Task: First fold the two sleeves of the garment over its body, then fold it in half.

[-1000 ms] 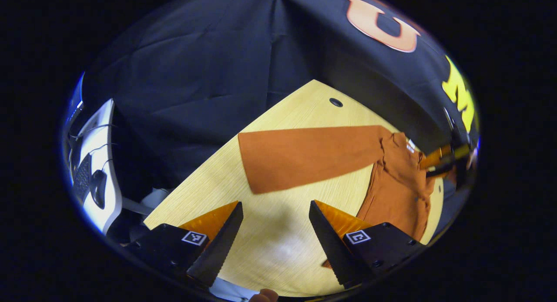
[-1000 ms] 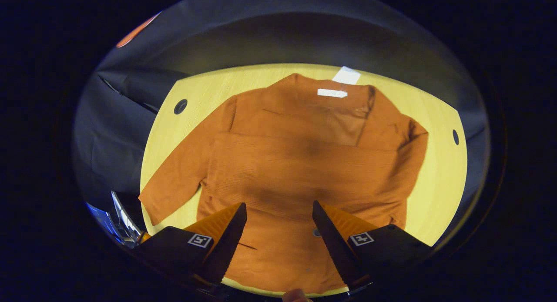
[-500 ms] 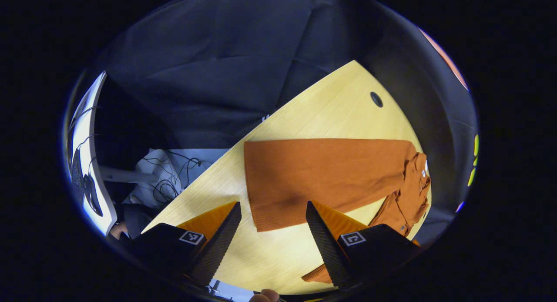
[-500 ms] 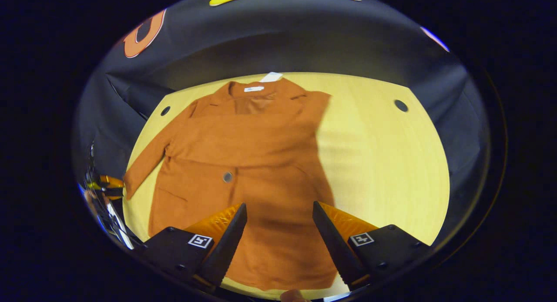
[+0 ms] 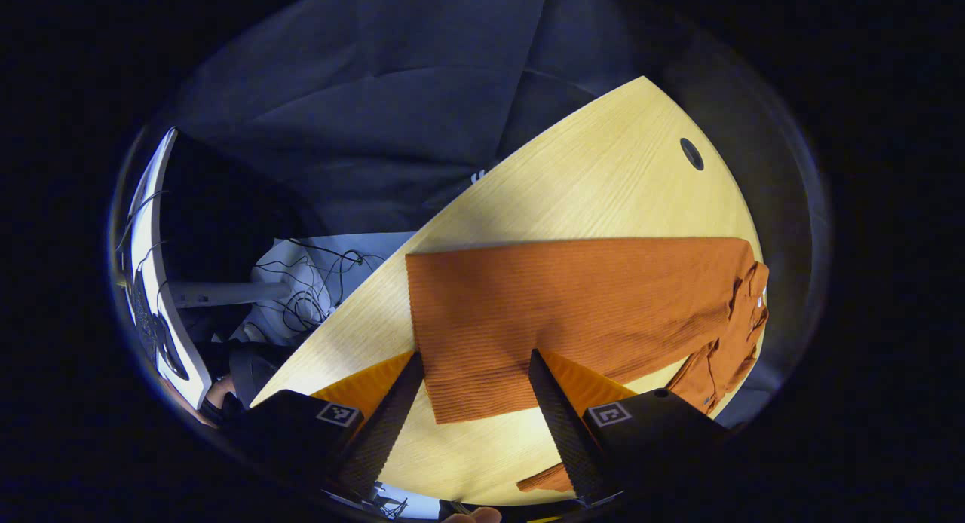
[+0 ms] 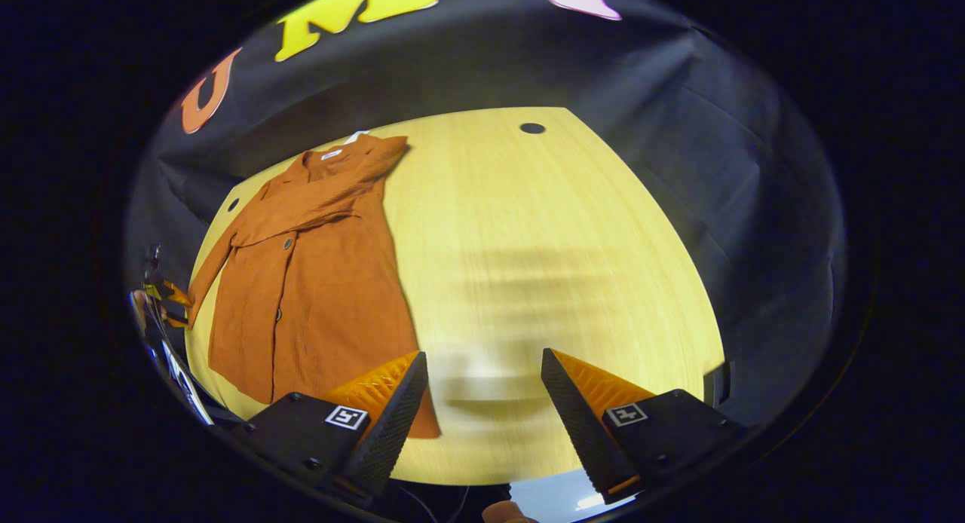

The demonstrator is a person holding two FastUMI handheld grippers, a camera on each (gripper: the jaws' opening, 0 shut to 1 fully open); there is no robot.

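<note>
On a pale wooden table [image 6: 573, 229], a rust garment [image 6: 317, 282] lies flat as the left gripper [image 5: 473, 402], fingers wide, nears its outstretched sleeve [image 5: 558, 312]; a shallow pinch could drop the cuff, while the right gripper [image 6: 482, 402] hangs wide apart over bare wood.

The rust-orange ribbed knit garment [image 6: 301, 282] lay flat on the left part of the pale wooden tabletop [image 6: 543, 282], collar at the far edge. Its left sleeve [image 5: 558, 312] stretched out sideways, cuff between the left claw [image 5: 473, 402] fingers.
</note>
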